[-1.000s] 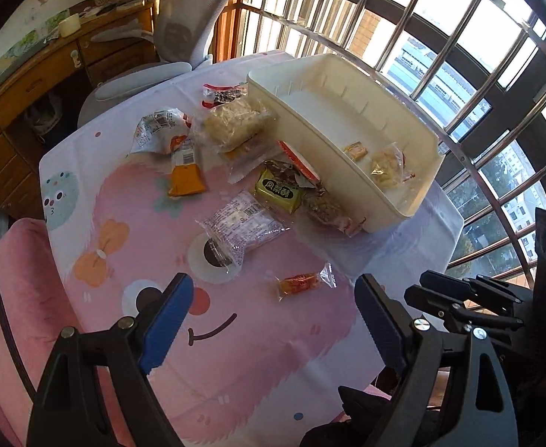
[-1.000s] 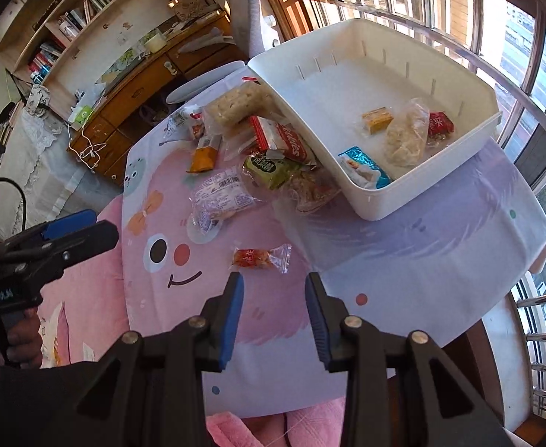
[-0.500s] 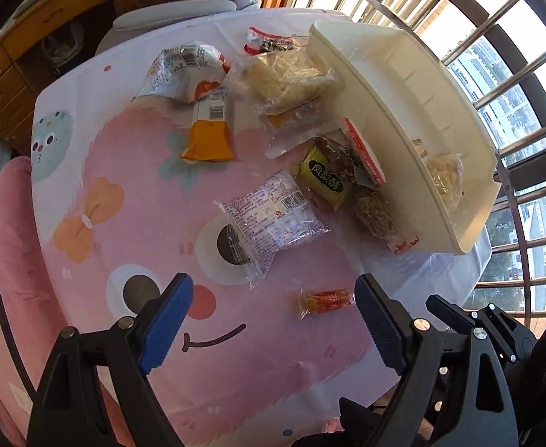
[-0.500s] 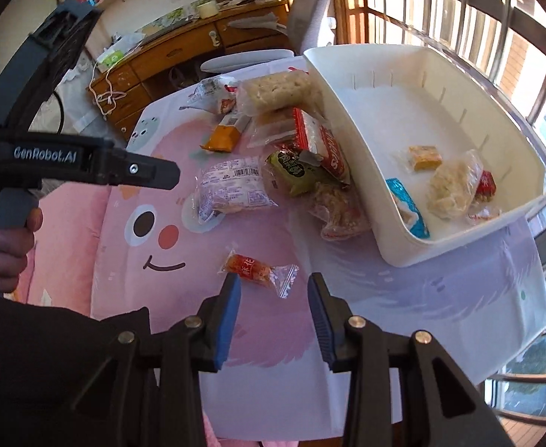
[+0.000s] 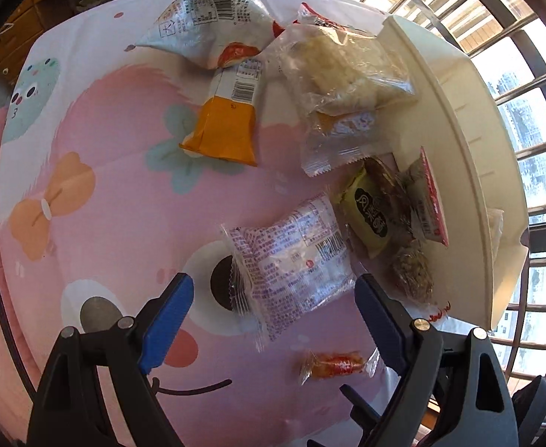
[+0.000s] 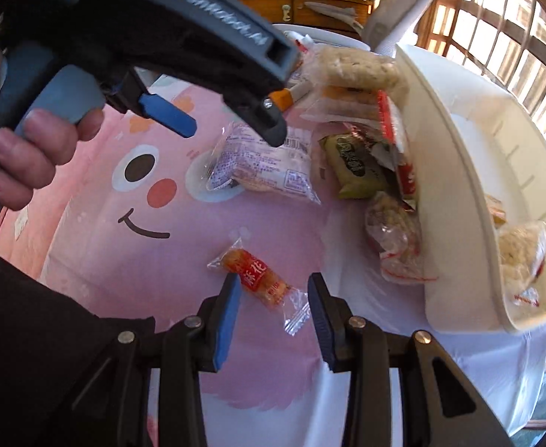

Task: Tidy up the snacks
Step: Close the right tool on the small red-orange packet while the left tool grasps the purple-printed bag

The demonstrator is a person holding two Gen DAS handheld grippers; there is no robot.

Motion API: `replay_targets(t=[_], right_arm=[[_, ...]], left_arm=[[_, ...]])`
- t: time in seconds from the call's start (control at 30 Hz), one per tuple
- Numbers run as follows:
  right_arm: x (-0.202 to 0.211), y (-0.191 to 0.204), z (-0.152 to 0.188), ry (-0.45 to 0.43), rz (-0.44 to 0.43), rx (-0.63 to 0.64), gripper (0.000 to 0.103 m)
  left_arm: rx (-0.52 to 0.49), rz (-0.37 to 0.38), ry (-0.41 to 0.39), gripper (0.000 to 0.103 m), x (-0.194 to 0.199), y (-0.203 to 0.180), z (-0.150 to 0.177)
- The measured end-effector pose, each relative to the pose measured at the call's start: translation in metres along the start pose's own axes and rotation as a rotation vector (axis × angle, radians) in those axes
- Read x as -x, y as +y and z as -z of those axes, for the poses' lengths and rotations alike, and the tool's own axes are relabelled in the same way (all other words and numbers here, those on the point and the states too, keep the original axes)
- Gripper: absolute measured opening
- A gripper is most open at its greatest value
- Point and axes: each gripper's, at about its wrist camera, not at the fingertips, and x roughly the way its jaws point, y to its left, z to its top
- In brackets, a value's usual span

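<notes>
Left gripper (image 5: 274, 300): jaws wide apart, nothing between the pads, hovering over the clear purple-printed packet (image 5: 289, 260). In the right wrist view the same gripper (image 6: 232, 126) hangs above that packet (image 6: 261, 164), held by the person's left hand (image 6: 30, 141).

Right gripper (image 6: 274, 290): jaws apart, straddling the small red-orange twist snack (image 6: 261, 275), whose clear wrapper end lies between the blue pads; whether the pads touch it cannot be told. From the left wrist view the twist snack (image 5: 334, 363) lies on the tablecloth on the near side of the purple-printed packet.

Landmark: white bin (image 6: 466, 186), its rim (image 5: 470, 171) at the window side of the table.

- Purple-printed packet: near the bin, separated from it by a row of other snacks.
- Green packet (image 5: 368, 216): just beside the bin, between it and the purple-printed packet.
- Red-edged packet (image 5: 431, 201): leaning against the bin's outer wall.
- Clear bag of brown crumbly snack (image 6: 395, 238): touching the bin's wall at its near end.
- Big clear bag of pale crisps (image 5: 340, 63): against the bin's far corner.
- Orange-and-white packet (image 5: 224, 126) and silver bag (image 5: 205, 22): well apart from the bin, past the crisps.
- Inside the bin: a clear bag of pale pieces (image 6: 520, 249) at the near end.

Pink cartoon tablecloth (image 5: 105, 193) under everything.
</notes>
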Motion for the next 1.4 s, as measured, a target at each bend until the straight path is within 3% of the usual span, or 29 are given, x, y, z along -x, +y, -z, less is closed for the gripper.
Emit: replay_targets(t=[0.4, 0.67, 0.73, 1.07, 1.4], right_arm=[[-0.016, 0.002, 0.003, -0.013, -0.02, 0.03, 0.037], [-0.02, 0.0, 0.0, 0.002, -0.029, 0.02, 0.026], [-0.021, -0.001, 0.0, 0.008, -0.029, 0.01, 0.022], [-0.022, -0.01, 0.0, 0.018, -0.033, -0.058, 0.021], [-0.018, -0.025, 0.0, 0.054, -0.054, -0.188, 0.02]], left_arm=[[0.012, -0.002, 0.011, 0.087, -0.032, -0.006, -0.012], [0.0, -0.019, -0.003, 0.087, -0.043, -0.024, -0.019], [-0.017, -0.026, -0.009, 0.084, -0.045, -0.03, -0.021], [-0.031, -0.043, -0.006, 0.067, -0.049, -0.047, -0.026], [-0.019, -0.032, -0.031, 0.049, -0.015, -0.023, -0.008]])
